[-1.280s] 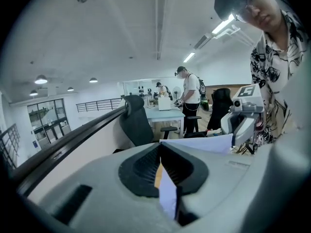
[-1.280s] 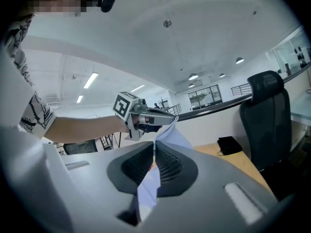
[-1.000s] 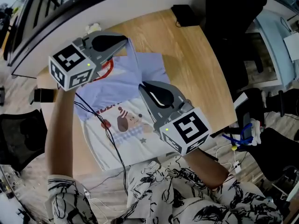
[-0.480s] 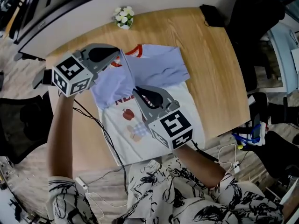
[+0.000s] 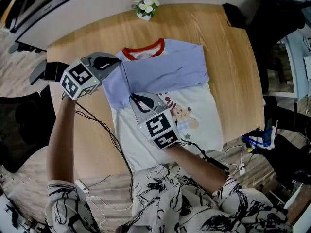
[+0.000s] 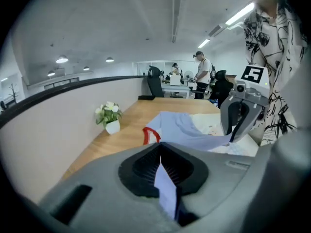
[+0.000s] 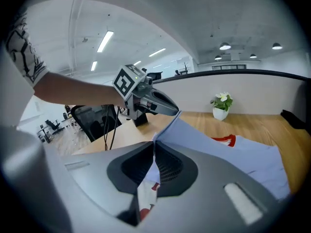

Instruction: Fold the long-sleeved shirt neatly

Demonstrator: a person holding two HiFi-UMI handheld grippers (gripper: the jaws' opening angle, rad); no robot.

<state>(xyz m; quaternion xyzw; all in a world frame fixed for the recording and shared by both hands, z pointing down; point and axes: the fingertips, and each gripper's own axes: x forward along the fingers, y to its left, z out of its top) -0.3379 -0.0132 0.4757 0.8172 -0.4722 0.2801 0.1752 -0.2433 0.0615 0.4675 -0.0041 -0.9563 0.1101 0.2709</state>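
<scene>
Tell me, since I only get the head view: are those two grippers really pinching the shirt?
Observer: Yes. Its own view shows the left gripper shut on a blue fold of the shirt.
Visitor: And the other one?
Observer: The right gripper is shut too, with blue and white cloth bearing red print between its jaws.
Visitor: Is anyone else around?
Observer: The left gripper view shows people standing far off in the room.

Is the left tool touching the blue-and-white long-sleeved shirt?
Touching. Left gripper view: the left tool is shut on the blue-and-white long-sleeved shirt, blue fabric pinched between its jaws.
</scene>
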